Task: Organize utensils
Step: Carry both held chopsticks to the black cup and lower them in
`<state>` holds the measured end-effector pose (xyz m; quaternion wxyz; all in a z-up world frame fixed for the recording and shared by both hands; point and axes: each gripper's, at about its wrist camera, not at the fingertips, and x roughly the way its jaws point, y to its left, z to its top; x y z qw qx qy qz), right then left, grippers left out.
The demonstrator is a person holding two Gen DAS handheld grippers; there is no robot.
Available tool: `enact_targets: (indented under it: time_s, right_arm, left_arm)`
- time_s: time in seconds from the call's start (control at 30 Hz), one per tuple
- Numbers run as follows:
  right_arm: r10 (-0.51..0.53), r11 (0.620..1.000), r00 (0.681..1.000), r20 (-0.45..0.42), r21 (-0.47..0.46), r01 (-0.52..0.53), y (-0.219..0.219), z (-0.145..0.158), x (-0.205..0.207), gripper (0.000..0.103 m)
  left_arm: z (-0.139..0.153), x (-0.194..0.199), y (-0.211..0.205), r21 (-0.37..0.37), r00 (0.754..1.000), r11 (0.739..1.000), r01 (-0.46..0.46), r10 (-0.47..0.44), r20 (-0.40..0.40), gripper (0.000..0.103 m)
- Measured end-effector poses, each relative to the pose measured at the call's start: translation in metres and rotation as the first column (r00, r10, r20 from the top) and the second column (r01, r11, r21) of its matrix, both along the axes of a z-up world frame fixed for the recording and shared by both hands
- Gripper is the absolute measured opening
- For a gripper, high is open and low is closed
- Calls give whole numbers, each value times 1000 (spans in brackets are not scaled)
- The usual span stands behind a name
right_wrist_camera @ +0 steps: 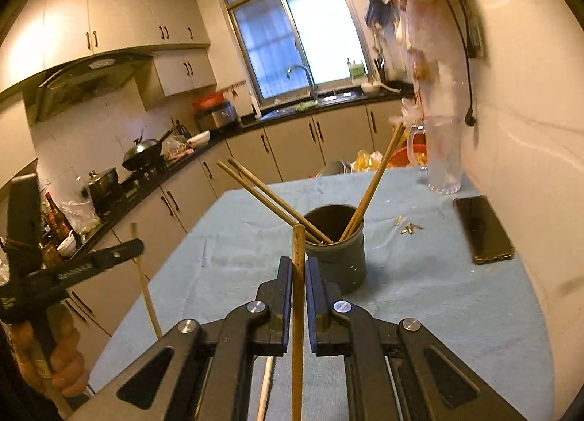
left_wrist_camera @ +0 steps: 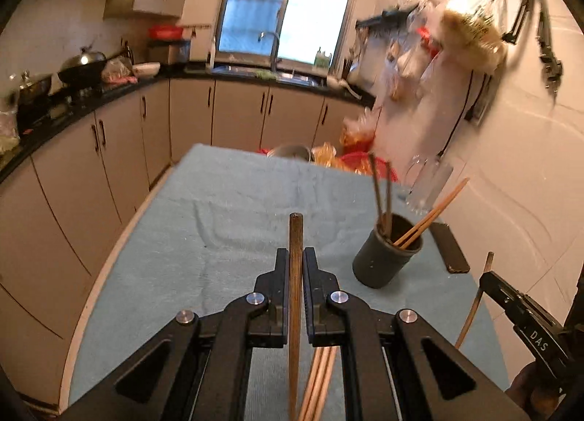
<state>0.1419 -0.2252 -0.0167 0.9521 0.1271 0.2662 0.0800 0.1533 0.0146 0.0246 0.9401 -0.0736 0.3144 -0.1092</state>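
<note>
Table [left_wrist_camera: 219,209]: covered with a blue-green cloth, cupboards to its left, wall to its right. On it, largest to smallest: a clear glass mug [right_wrist_camera: 443,154] at the far right edge, a dark cup [right_wrist_camera: 337,249] serving as the chopstick holder, a black phone [right_wrist_camera: 483,229] lying flat near the wall, small scraps [right_wrist_camera: 408,226] between cup and phone.

Cup contents: two pairs of chopsticks [right_wrist_camera: 270,198] already stand in it, leaning outward in opposite directions; one pair tips left, the other [right_wrist_camera: 379,174] tips up and right toward the mug.

Left gripper [left_wrist_camera: 295,267]: jaws narrow, closed on one dark chopstick [left_wrist_camera: 295,293]. Its long axis runs straight ahead along the fingers, tip past them. Loose pale chopsticks [left_wrist_camera: 317,388] lie on the cloth beneath the gripper.

Right gripper [right_wrist_camera: 298,275]: jaws narrow, clamped on one chopstick [right_wrist_camera: 298,311], also lined up along the fingers and standing nearly upright in the right view.

Key relation: the cup sits ahead and to the right of the left gripper, with open cloth between. From the right gripper it lies just ahead, slightly right, its rim close behind the stick's tip. Judgement: the right hand is the nearer one and would likely deliver first. Each stick needs tipping so that its end clears the rim and drops in between the leaning pairs.

Risk, as judged: knocking the leaning sticks or nudging the cup.
</note>
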Motion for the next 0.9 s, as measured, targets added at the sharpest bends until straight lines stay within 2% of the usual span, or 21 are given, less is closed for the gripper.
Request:
enact_targets:
  time_s: [0.17,0.3,0.5,0.63,0.9]
  right_arm:
    - [2,1000,999,44,9,-2,-1,10,-24,8]
    - [6,1000,997,79,-1,-6,-1,25,-36,8]
    - [-1,1000,991,135,11,-1,-6,47,-48,8]
    - [-9,1000,986,165,16,6,-11,61,-48,8]
    - [-65,997,969,238,54,53,-26,83,-32,8]
  left_arm:
    - [-3,-1,0,11,998,1000,-21,20,51,7]
    - [6,-8,2,0,997,1000,-25,25,75,7]
    - [35,-21,0,-27,988,999,-42,46,148,7]
    - [47,-16,-8,-32,985,999,-28,33,168,7]
    - [73,2,-19,-152,965,988,-20,59,256,7]
